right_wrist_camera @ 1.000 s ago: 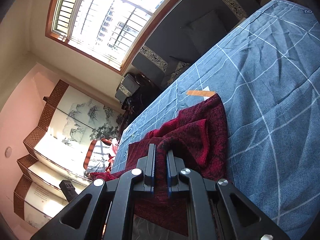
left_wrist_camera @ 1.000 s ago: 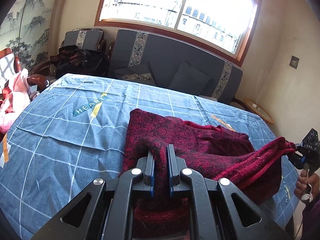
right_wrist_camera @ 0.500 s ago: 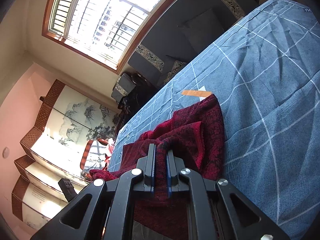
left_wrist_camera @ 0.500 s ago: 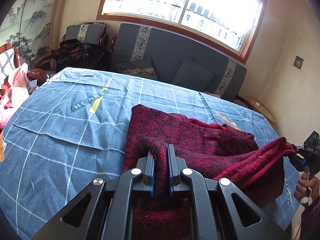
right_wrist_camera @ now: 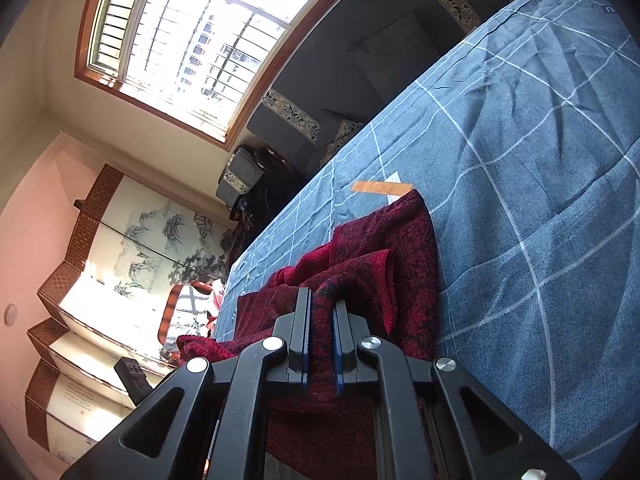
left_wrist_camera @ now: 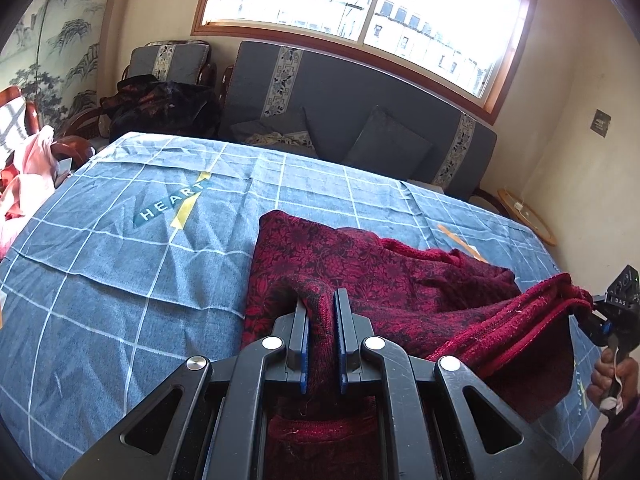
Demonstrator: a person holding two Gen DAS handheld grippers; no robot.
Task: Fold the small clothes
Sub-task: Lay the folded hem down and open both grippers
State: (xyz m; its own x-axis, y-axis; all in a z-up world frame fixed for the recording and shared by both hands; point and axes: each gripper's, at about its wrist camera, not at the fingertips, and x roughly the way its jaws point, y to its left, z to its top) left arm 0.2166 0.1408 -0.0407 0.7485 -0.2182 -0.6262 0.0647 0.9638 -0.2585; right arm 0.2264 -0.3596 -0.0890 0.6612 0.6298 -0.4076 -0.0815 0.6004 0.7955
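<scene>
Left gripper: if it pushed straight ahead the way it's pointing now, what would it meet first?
The left gripper is shut on the red garment, so more of that cloth, bunched just beyond its tips, comes first. Past it lies the blue checked sheet. Depth is hard to judge here.

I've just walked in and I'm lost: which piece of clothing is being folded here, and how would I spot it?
Look at the big surface under the blue checked cloth in front of the window. On its near side lies a dark red patterned garment, pinched at two points by the left gripper and the right gripper. It is the only red fabric on that cloth; the pink clothes sit off its edge.
</scene>
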